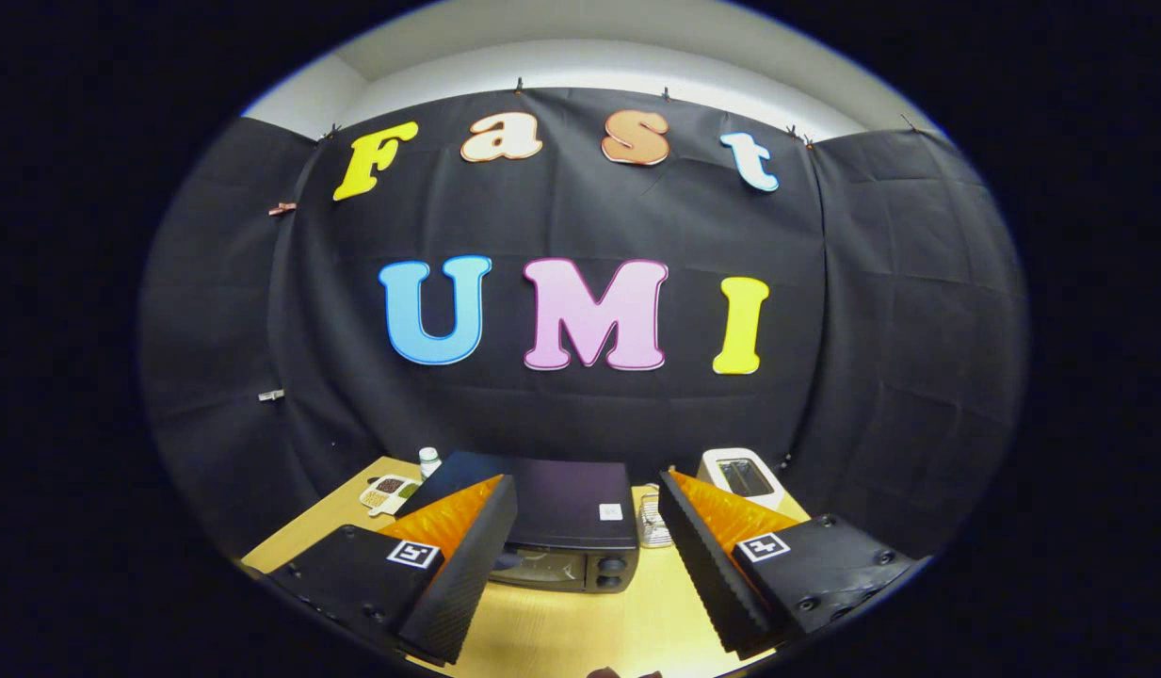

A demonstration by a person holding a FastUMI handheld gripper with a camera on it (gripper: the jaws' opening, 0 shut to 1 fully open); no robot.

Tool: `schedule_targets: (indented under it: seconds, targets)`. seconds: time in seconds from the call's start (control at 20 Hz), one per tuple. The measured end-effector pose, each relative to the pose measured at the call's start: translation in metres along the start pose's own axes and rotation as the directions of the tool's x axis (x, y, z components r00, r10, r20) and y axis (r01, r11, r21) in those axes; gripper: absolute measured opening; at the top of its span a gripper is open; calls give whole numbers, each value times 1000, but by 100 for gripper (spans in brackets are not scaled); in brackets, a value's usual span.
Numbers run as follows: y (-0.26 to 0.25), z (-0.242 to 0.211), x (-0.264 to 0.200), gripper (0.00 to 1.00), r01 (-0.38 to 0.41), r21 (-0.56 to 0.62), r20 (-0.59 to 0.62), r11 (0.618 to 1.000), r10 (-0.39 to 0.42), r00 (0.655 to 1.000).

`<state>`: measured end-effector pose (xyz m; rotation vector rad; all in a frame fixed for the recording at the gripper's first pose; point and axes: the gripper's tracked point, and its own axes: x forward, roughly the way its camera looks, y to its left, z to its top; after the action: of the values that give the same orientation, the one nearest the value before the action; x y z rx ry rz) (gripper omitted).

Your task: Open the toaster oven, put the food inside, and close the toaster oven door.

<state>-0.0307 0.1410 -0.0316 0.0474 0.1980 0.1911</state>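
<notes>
My fingers (580, 565) are wide apart, holding nothing. The oven (566, 527) sits on the bench (589, 631) just ahead, door shut. I think the door is stiff; I'd pull its top edge.

a white toaster (742, 476), a small bottle (429, 460) and a wire rack (652, 523) on the wooden table (580, 631).

Open claw (580, 556) faces bare table (580, 626) before toaster oven (566, 523).

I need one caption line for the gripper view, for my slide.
Open hand-held gripper held above a wooden table, fingers framing a closed toaster oven; a white toaster stands beyond.
</notes>
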Motion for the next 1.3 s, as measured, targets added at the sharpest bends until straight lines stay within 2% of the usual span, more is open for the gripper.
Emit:
schedule_targets:
  seconds: [0.2, 0.55, 0.8, 1.3]
  targets:
    - [-37, 10, -17, 98, 48, -37, 25, 998, -47, 999]
    - [-70, 9, -36, 98, 39, 48, 25, 998, -41, 999]
    - [-100, 13, -45, 98, 70, 70, 20, 995, -71, 997]
    - [-135, 26, -37, 98, 74, 56, 35, 996, -76, 997]
